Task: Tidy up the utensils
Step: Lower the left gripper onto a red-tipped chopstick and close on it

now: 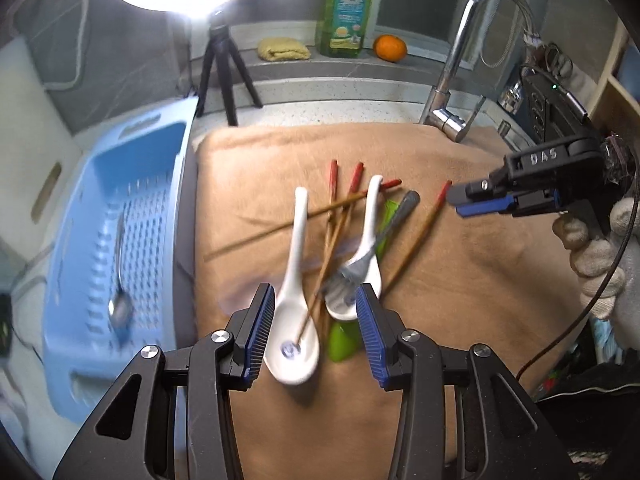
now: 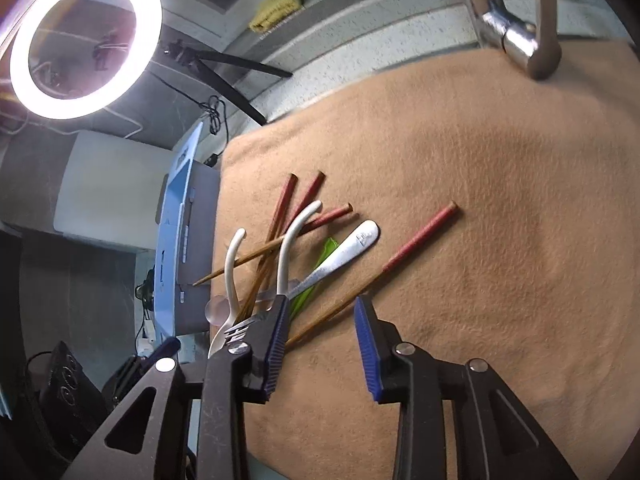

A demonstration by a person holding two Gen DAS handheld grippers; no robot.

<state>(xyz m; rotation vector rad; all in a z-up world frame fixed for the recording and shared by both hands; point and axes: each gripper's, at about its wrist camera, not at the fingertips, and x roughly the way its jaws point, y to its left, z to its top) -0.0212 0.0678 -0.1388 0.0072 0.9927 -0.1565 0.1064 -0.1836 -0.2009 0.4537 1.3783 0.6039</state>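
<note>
A pile of utensils lies on a tan towel (image 1: 460, 280): two white ceramic spoons (image 1: 294, 312), a metal fork (image 1: 372, 248), a green plastic utensil (image 1: 340, 344) and several red-tipped wooden chopsticks (image 1: 420, 236). My left gripper (image 1: 316, 328) is open and empty, its jaws on either side of the spoon bowls. My right gripper (image 2: 322, 344) is open and empty, just above the tip of a lone chopstick (image 2: 400, 256); it also shows in the left wrist view (image 1: 476, 200) at the right of the pile. A metal spoon (image 1: 120, 304) lies in the blue basket (image 1: 72, 280).
The blue basket stands left of the towel. A ring light on a tripod (image 1: 224, 72), a green soap bottle (image 1: 346, 8), a yellow cloth (image 1: 282, 49) and an orange (image 1: 390, 48) stand at the back. A chrome faucet (image 1: 452, 92) rises at the back right.
</note>
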